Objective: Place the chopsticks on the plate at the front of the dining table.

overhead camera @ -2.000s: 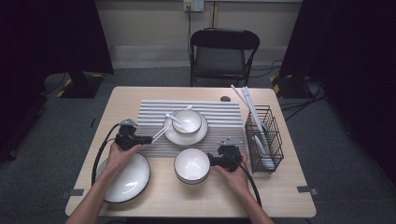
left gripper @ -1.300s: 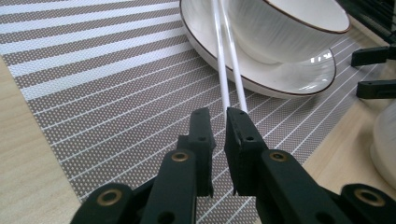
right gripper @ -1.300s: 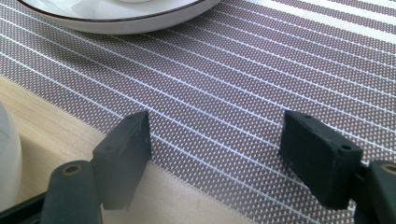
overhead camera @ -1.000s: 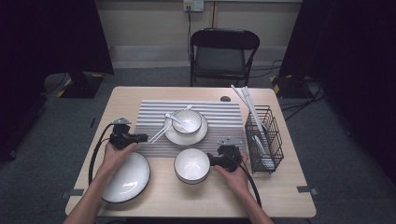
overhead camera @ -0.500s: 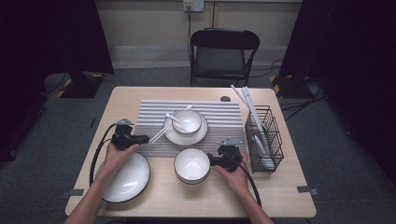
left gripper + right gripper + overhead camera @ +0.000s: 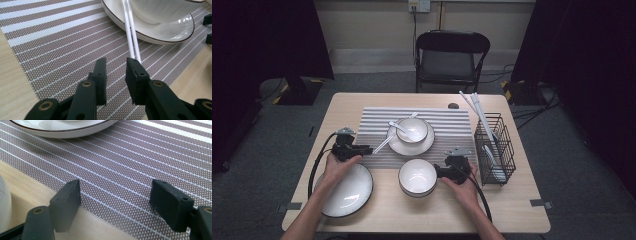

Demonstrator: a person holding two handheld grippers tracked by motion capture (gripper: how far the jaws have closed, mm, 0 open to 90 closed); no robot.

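Note:
My left gripper [image 6: 369, 148] rests at the left edge of the striped placemat [image 6: 452, 125], pointing at a pair of white chopsticks [image 6: 382, 143]. In the left gripper view its jaws [image 6: 116, 61] have just been opening and stand a little apart with nothing between them. The chopsticks [image 6: 130, 32] end at the right jaw's tip and lean on the small plate [image 6: 175, 30]. My right gripper [image 6: 438, 172] sits beside a white bowl [image 6: 417, 176]. Its jaws [image 6: 116, 185] are wide open over the placemat's front edge [image 6: 120, 195], empty.
A small bowl [image 6: 412, 129] with a spoon [image 6: 402, 129] stands on the small plate [image 6: 396, 146] mid-mat. A large white plate [image 6: 344, 192] lies under the left wrist. A black wire basket [image 6: 494, 150] with white chopsticks stands at the right. A folding chair [image 6: 452, 55] is behind the table.
Both hands stay where they were. The dishes and the chopsticks lie as before.

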